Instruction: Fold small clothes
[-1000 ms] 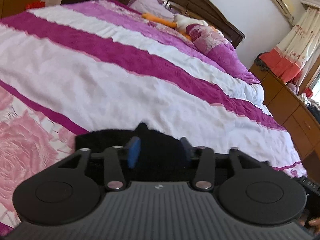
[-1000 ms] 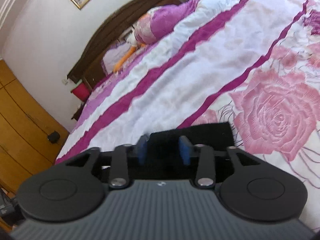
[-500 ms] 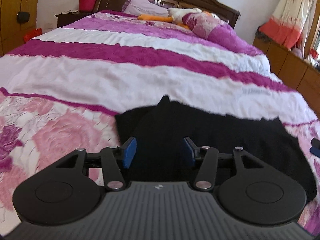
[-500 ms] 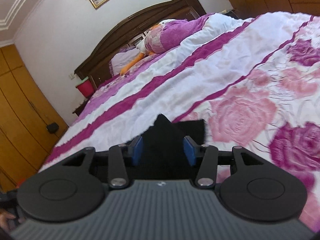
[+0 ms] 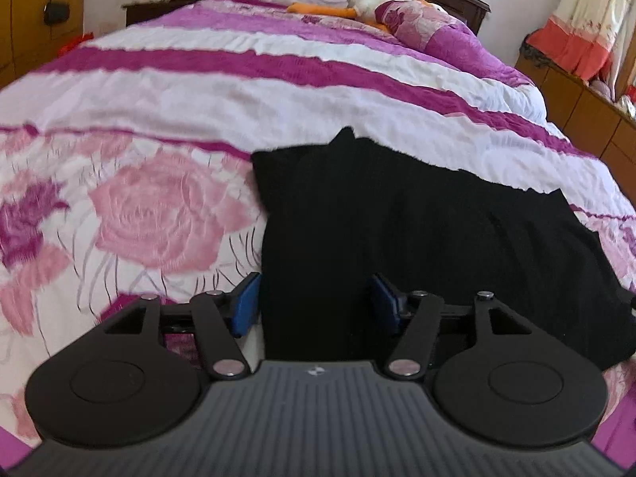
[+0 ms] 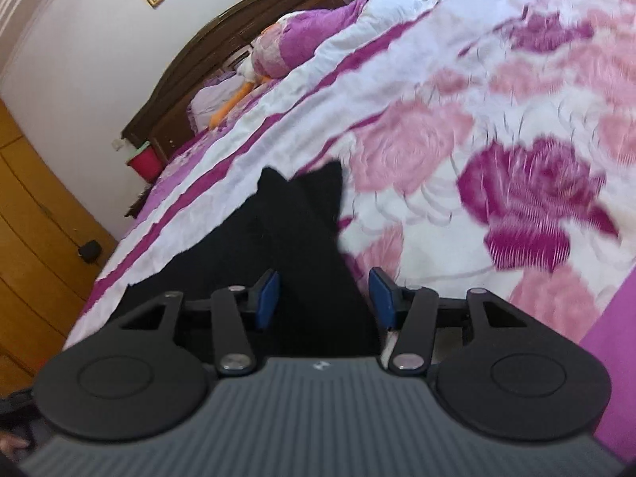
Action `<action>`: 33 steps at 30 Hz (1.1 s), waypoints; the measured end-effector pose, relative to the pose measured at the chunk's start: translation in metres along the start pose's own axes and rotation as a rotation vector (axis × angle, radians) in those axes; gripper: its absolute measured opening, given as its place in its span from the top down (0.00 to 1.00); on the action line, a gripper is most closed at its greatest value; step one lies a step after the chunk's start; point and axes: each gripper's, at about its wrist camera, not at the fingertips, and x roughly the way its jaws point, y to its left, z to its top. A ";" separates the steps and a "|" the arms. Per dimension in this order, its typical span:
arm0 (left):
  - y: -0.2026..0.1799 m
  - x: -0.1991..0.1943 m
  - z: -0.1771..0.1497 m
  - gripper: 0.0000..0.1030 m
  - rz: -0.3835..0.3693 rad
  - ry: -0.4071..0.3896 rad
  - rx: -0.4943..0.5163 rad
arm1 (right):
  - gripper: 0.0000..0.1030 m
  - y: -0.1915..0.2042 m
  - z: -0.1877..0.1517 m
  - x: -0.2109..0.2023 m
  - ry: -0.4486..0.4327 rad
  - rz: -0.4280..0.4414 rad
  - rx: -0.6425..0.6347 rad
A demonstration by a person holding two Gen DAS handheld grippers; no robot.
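A small black garment [image 5: 417, 218] lies on the bed's floral quilt [image 5: 159, 206]. In the left wrist view it spreads to the right, with a pointed corner sticking up at its far edge. My left gripper [image 5: 316, 304] stands open, blue pads either side of the cloth's near left part. In the right wrist view the garment [image 6: 294, 230] runs as a dark strip between the pads of my right gripper [image 6: 324, 298], which is open too. Whether either gripper's pads touch the cloth is hidden by the gripper body.
Pillows and an orange-and-white plush toy [image 5: 342, 6] lie at the dark wooden headboard [image 6: 246, 39]. A red bin [image 6: 144, 161] stands on a nightstand. Wooden cabinets [image 5: 576, 107] line the right side, a wooden wardrobe [image 6: 35, 246] the other. The quilt [image 6: 497, 151] extends widely around the garment.
Both grippers' pads have spread wider apart. The cameras have drawn back and lowered, so more of the black garment shows lying flat on the quilt.
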 end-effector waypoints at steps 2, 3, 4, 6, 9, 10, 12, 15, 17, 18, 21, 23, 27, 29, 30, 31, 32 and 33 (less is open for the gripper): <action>0.002 0.002 -0.002 0.35 -0.007 -0.001 -0.013 | 0.49 -0.004 -0.006 0.002 0.007 0.040 0.022; 0.003 0.003 -0.003 0.34 -0.009 -0.001 -0.013 | 0.49 -0.004 -0.007 0.003 0.012 0.056 0.039; 0.002 0.004 -0.003 0.34 -0.009 0.000 -0.012 | 0.49 -0.005 -0.008 0.004 0.018 0.071 0.055; 0.002 0.005 -0.004 0.32 -0.009 -0.001 -0.007 | 0.49 -0.004 -0.009 0.008 0.025 0.104 0.088; 0.000 0.006 -0.005 0.31 -0.009 -0.001 0.008 | 0.49 0.001 -0.011 0.014 0.024 0.134 0.122; 0.000 0.006 -0.005 0.31 -0.009 -0.001 0.010 | 0.49 0.003 -0.012 0.016 0.019 0.136 0.123; 0.000 0.007 -0.005 0.30 -0.010 0.000 0.010 | 0.49 0.006 -0.014 0.020 0.008 0.140 0.128; -0.001 0.007 -0.006 0.30 -0.012 0.003 0.008 | 0.49 0.007 -0.016 0.024 -0.009 0.141 0.141; -0.001 0.007 -0.005 0.29 -0.011 0.005 0.008 | 0.49 0.006 -0.016 0.025 -0.017 0.149 0.163; 0.000 0.008 -0.005 0.29 -0.012 0.006 0.007 | 0.49 0.005 -0.016 0.026 -0.020 0.154 0.177; 0.000 0.008 -0.005 0.28 -0.012 0.007 0.005 | 0.49 0.002 -0.015 0.027 -0.028 0.162 0.204; 0.000 0.009 -0.005 0.28 -0.010 0.008 0.005 | 0.49 0.002 -0.016 0.027 -0.032 0.162 0.202; -0.001 0.009 -0.002 0.28 0.001 0.019 -0.002 | 0.51 0.002 -0.018 0.028 -0.037 0.157 0.184; -0.002 0.009 -0.001 0.28 0.004 0.025 -0.007 | 0.51 0.003 -0.019 0.029 -0.037 0.151 0.171; -0.001 0.010 -0.001 0.28 0.005 0.026 -0.010 | 0.52 0.004 -0.019 0.029 -0.037 0.148 0.160; -0.001 0.010 -0.001 0.28 0.005 0.028 -0.011 | 0.52 0.004 -0.021 0.029 -0.037 0.145 0.147; -0.002 0.010 0.000 0.28 0.006 0.029 -0.012 | 0.52 0.005 -0.022 0.031 -0.038 0.140 0.133; -0.001 0.010 0.000 0.28 0.007 0.030 -0.013 | 0.53 0.005 -0.023 0.031 -0.040 0.139 0.126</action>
